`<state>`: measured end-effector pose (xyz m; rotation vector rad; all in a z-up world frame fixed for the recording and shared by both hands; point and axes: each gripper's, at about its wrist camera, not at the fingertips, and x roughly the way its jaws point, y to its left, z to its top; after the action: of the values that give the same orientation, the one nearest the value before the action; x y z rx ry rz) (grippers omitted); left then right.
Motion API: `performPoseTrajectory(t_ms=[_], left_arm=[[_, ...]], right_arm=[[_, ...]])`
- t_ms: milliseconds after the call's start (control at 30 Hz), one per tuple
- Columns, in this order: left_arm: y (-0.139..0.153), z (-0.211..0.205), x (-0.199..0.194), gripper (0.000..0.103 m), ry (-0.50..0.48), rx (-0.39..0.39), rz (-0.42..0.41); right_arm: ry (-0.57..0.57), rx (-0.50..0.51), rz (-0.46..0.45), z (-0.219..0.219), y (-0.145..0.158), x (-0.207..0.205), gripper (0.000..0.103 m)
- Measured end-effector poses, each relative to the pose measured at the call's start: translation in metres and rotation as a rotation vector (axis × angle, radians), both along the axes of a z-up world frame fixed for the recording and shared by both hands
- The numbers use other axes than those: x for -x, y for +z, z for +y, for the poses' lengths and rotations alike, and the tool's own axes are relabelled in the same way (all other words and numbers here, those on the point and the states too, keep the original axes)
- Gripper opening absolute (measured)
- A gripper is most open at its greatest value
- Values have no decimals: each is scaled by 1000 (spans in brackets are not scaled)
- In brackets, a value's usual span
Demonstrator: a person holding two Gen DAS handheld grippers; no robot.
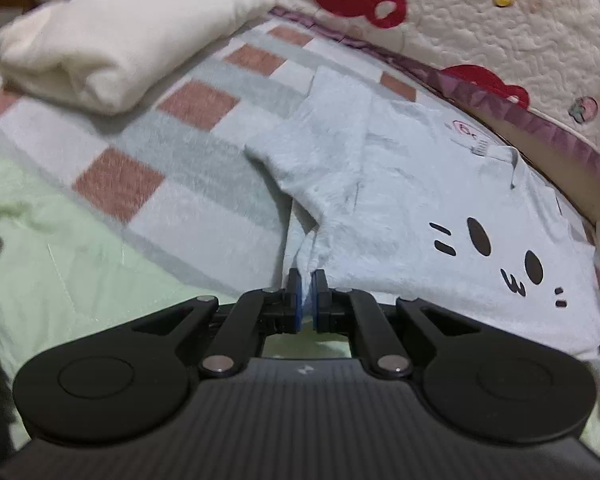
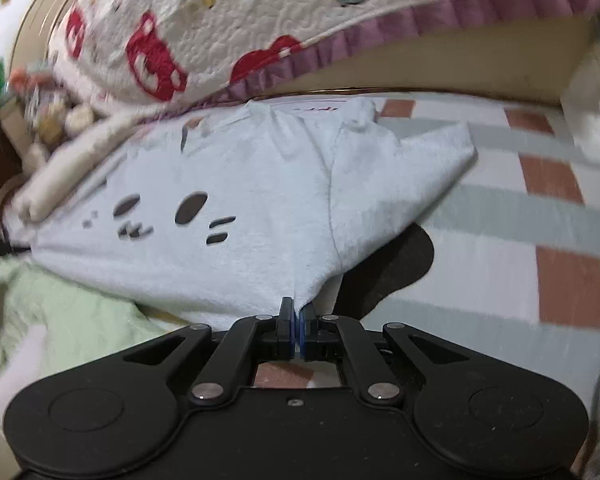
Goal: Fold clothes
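Note:
A pale blue shirt with a black cartoon face print lies spread on a checked blanket, collar toward the far edge. My left gripper is shut on the shirt's near hem beside the left sleeve, the cloth bunched between its blue pads. In the right wrist view the same shirt is pulled taut toward me. My right gripper is shut on its near edge below the right sleeve, which spreads out to the right.
A folded cream garment lies at the far left on the checked blanket. A quilted cover with red bears and a purple ruffle borders the far side. Light green bedding lies near me.

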<state>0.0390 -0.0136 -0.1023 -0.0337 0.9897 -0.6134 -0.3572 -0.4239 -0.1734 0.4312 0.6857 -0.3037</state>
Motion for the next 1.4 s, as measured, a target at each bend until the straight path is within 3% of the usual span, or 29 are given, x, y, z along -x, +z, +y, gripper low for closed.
performPoseTrajectory(t_ms=[100, 200, 433, 633, 800, 867, 933, 1000, 1167, 1300, 1400], left_arm=[[2, -2, 2, 4, -13, -23, -17], [-2, -7, 5, 4, -23, -72, -34], [-9, -10, 8, 4, -21, -144, -42], [-4, -10, 21, 4, 0, -285, -113], [22, -53, 45, 7, -124, -195, -166], [32, -71, 54, 15, -173, -159, -186], [43, -88, 63, 27, -222, -122, -207], [42, -122, 72, 33, -282, -81, -212], [30, -237, 91, 24, -436, -69, -183], [30, -290, 97, 24, -482, -34, -173], [22, -323, 98, 24, -495, -33, -189]], right_arm=[[-11, -29, -6, -3, -1, 3, 3], [32, 41, 45, 6, -2, -4, 3], [42, 35, 125, 7, -13, 4, 3], [51, 30, 194, 7, -23, 11, 3], [50, 74, 244, 5, -15, 28, 7], [26, 91, 194, -9, -5, 34, 16], [-28, 88, 116, -32, 3, 33, 41], [-107, 65, 35, -60, 7, 27, 43], [-168, 50, -20, -96, -8, -3, 44], [-204, 48, -52, -122, -21, -27, 45], [-231, 47, -75, -141, -31, -46, 54]])
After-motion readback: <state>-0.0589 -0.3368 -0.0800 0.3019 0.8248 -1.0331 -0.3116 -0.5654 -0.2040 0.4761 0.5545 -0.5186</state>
